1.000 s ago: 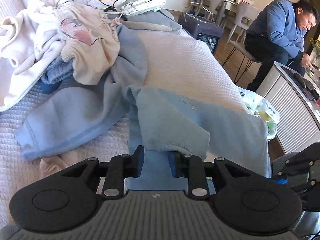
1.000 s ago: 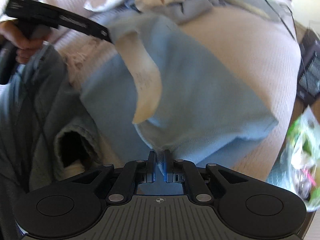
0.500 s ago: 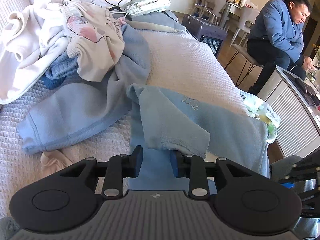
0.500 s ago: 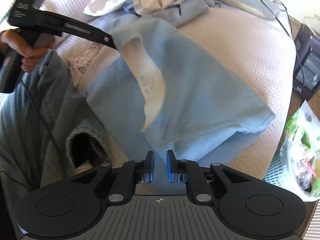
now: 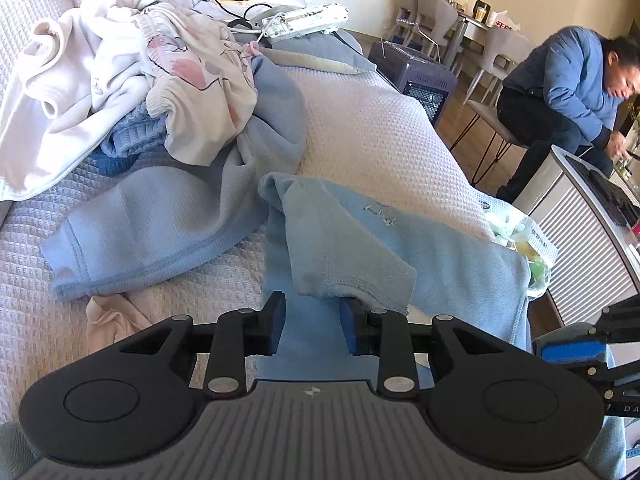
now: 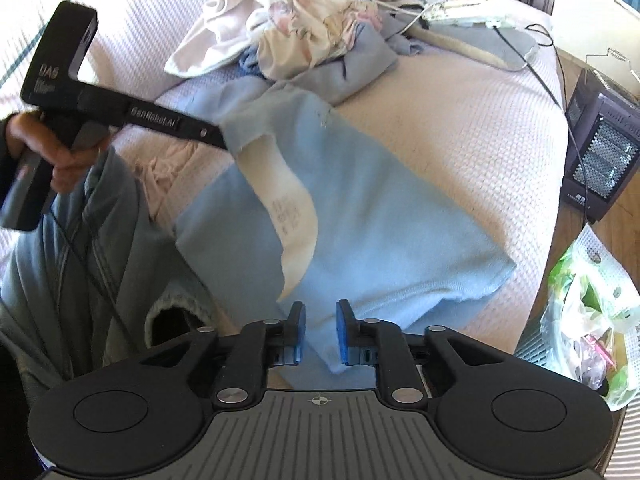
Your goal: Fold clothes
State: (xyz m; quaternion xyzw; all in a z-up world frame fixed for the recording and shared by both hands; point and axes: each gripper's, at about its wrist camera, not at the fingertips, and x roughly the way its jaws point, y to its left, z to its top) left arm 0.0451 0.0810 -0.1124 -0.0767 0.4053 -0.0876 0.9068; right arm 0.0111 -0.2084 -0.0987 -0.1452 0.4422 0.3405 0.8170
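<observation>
1. The light blue garment (image 6: 372,208) lies spread on the white textured bed cover (image 6: 472,120), near the bed's front edge. One corner is lifted, and its pale inner lining with a printed label (image 6: 288,216) faces up.

2. Your left gripper (image 5: 310,326) has its jaws at a narrow gap. In the left wrist view a folded flap of the garment (image 5: 348,256) drapes over the right-hand blue pad, with blue cloth between the pads. In the right wrist view the tip of this gripper (image 6: 216,138) meets the raised corner. Whether the pads press the cloth cannot be told from either view.

3. Your right gripper (image 6: 320,330) is above the near lower edge of the garment. Its jaws are opening. Cloth shows in the gap between the blue pads, but the pads do not press on it.

4. Your left hand (image 6: 60,156) grips the handle of the left gripper at the left of the right wrist view.

5. Beyond the garment, a grey-blue sweatshirt (image 5: 160,232) lies flat, touching a heap of white and pink-printed clothes (image 5: 132,72).

6. A white power strip (image 5: 304,24) rests further back on the bed.

7. Off the bed's edge, note a plastic bag (image 6: 588,308), a dark space heater (image 6: 604,156) on the floor, and a seated person in a blue jacket (image 5: 572,76).
</observation>
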